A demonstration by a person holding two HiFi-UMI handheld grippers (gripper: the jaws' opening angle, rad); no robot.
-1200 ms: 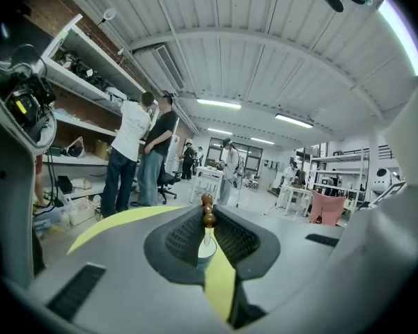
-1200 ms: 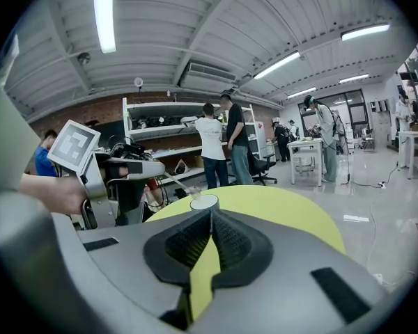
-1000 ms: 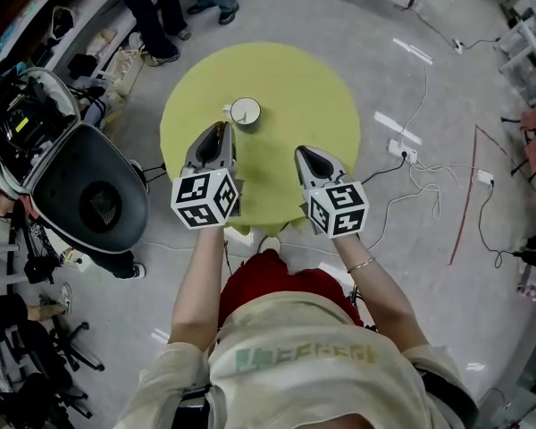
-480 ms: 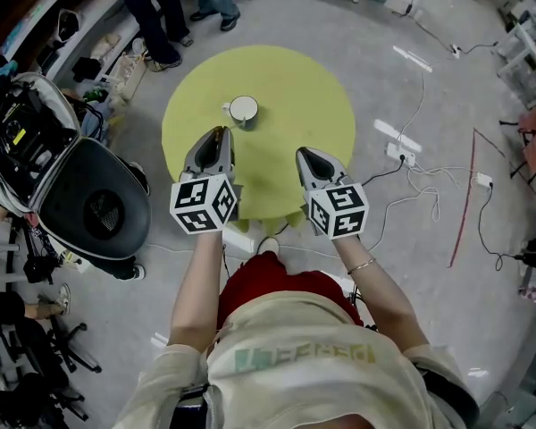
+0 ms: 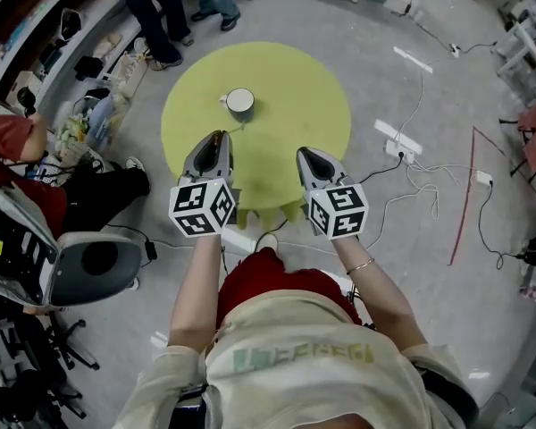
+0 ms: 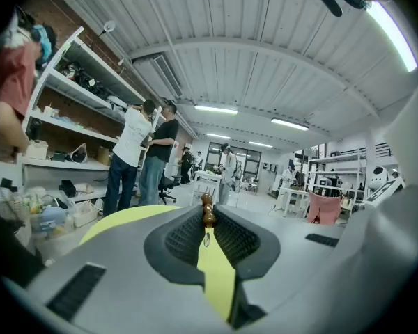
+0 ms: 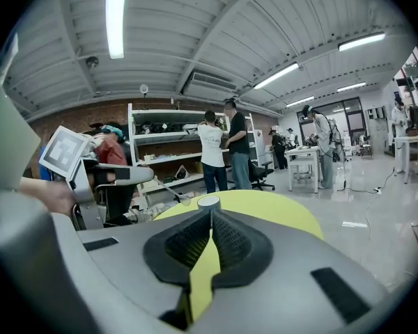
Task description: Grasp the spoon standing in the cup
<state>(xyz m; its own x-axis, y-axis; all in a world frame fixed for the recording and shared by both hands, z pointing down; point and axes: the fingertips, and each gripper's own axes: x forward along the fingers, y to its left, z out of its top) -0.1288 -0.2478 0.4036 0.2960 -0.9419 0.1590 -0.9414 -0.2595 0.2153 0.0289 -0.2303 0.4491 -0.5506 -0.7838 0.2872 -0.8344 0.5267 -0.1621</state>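
Note:
A white cup [image 5: 239, 103] stands on the round yellow table [image 5: 286, 88], left of its middle. My left gripper [image 5: 216, 138] hovers just short of the cup, shut on a spoon. The spoon's brown beaded part [image 6: 207, 213] sticks out at the tips of my left gripper [image 6: 207, 223], with a silvery bit below it. In the head view a thin stem runs from those tips toward the cup. My right gripper [image 5: 306, 155] hangs over the table's near right part, shut and empty. Over the tips of my right gripper [image 7: 210, 218] the cup's rim [image 7: 209, 201] shows.
Two people [image 5: 152, 7] stand beyond the table by the shelves [image 6: 70, 117]. A person in red [image 5: 13, 137] and a grey chair [image 5: 94, 262] are at the left. Cables and a power strip [image 5: 402, 150] lie on the floor to the right.
Both grippers have drawn back a little from the cup toward the table's near edge, the left still shut on the spoon. The view's left side now shows the person in red.

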